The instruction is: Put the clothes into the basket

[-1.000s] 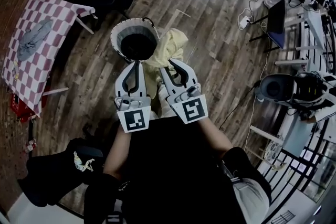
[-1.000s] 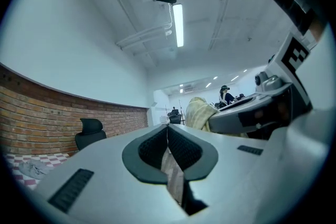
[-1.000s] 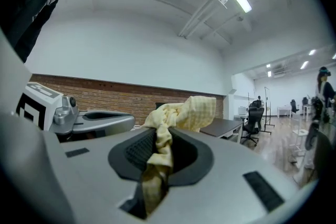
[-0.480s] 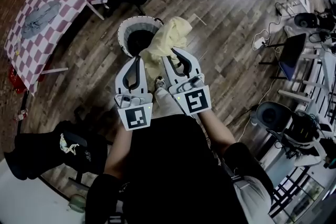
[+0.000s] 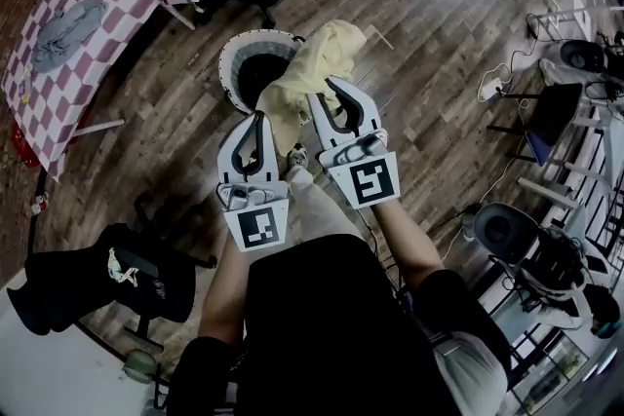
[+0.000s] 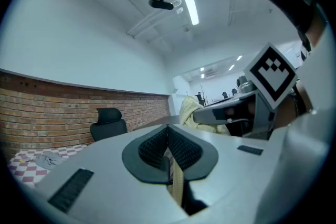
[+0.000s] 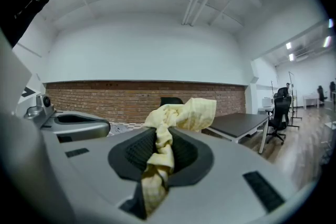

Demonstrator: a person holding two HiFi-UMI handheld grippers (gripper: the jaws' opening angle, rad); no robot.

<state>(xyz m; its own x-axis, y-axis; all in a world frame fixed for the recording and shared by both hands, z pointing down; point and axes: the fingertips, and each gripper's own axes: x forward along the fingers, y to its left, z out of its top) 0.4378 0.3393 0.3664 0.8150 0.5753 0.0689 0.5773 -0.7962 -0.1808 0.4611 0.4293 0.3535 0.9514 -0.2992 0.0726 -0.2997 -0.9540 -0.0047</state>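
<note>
Head view, arms: both forearms reached forward side by side, left gripper (image 5: 258, 117) and right gripper (image 5: 333, 85) pointing level and away from the body
Head view, cloth: the yellow cloth (image 5: 327, 49) sat bunched ahead of the right gripper and trailed back between the two, overlapping the basket's right rim in the picture
Head view, basket: the round white basket (image 5: 231, 63) stood on the wooden floor (image 5: 439, 34) just ahead of the left gripper, its inside too dark to tell the contents
Head view, table: the checked table (image 5: 54, 88) far left carried a grey garment (image 5: 60, 32)
Left gripper view, jaws: clenched, pads nipping a thin yellow strip of the cloth
Left gripper view, around: the right gripper was close alongside with the bulk of the cloth, and a black office chair (image 6: 107, 122) stood by the brick wall
Right gripper view, jaws: clamped on a thick twist of the cloth, which rose from between the pads and flopped forward
Right gripper view, around: the left gripper was at the left, a dark desk (image 7: 241, 123) beyond
</note>
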